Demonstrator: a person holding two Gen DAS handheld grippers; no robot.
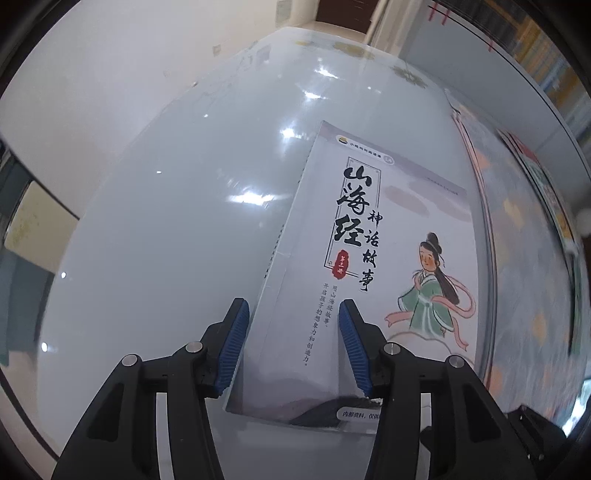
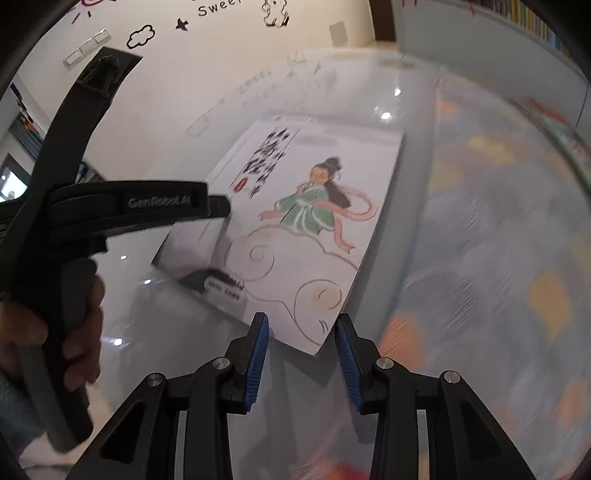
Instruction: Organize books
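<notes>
A white book (image 1: 369, 266) with black Chinese title and a drawn girl in green lies flat on the glossy pale-blue table (image 1: 192, 206). My left gripper (image 1: 291, 343) is open, its blue pads on either side of the book's near left corner, just above it. In the right wrist view the same book (image 2: 310, 206) lies ahead. My right gripper (image 2: 301, 350) is open, with the book's near right corner between its fingertips. The left gripper's body (image 2: 122, 206) and the hand holding it reach over the book's left edge.
A patterned sheet or book with orange and blue shapes (image 2: 498, 258) lies to the right of the white book, blurred. More colourful books (image 1: 546, 192) lie at the far right. A white wall with black decals (image 2: 177, 33) stands behind the table.
</notes>
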